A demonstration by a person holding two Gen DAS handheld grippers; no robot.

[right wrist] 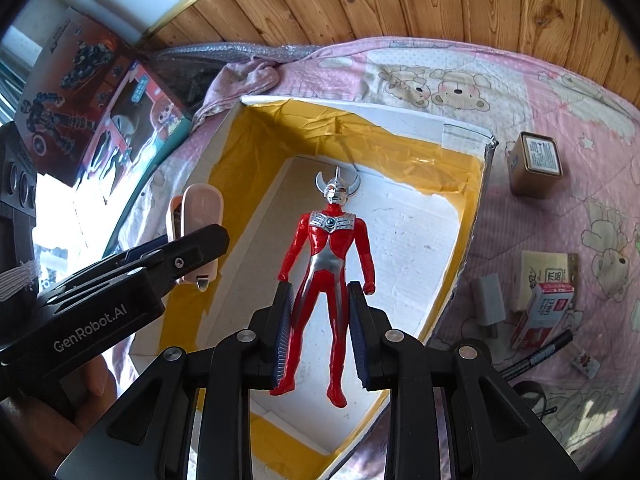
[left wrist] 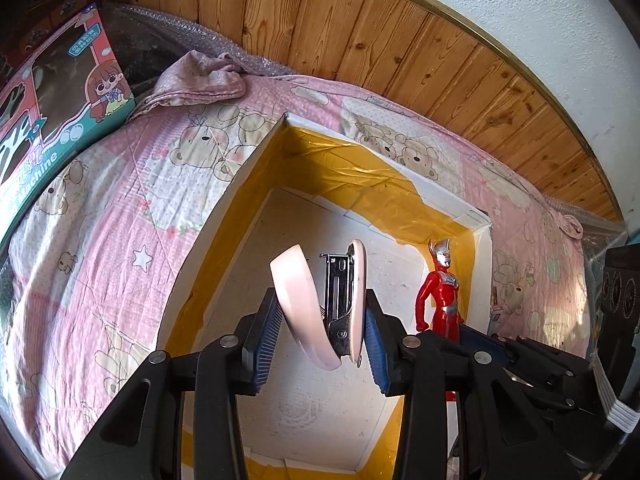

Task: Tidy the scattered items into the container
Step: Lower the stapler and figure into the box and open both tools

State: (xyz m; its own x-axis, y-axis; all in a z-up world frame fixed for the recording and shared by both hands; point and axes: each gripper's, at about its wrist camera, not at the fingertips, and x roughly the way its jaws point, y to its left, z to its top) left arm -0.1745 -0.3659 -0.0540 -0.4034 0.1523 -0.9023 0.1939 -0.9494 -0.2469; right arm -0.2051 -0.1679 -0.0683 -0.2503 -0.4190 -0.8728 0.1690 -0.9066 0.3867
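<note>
An open white box (left wrist: 248, 168) (right wrist: 468, 264) lined with yellow tape lies on a pink bear-print bedspread. My left gripper (left wrist: 320, 320) is shut on a pink stapler (left wrist: 348, 304), held above the box's inside; the stapler (right wrist: 198, 216) hangs open with its metal magazine showing. My right gripper (right wrist: 320, 308) is shut on the legs of a red and silver action figure (right wrist: 328, 240), also over the box. That figure (left wrist: 438, 292) shows at the right in the left wrist view.
Loose items lie on the bedspread right of the box: a gold tin (right wrist: 536, 164), a yellow notepad (right wrist: 544, 276), a staple box (right wrist: 544, 312), a grey block (right wrist: 490, 304), a black pen (right wrist: 536, 356). Toy boxes (left wrist: 52, 112) stand at the left. A wooden wall (left wrist: 400, 40) runs behind.
</note>
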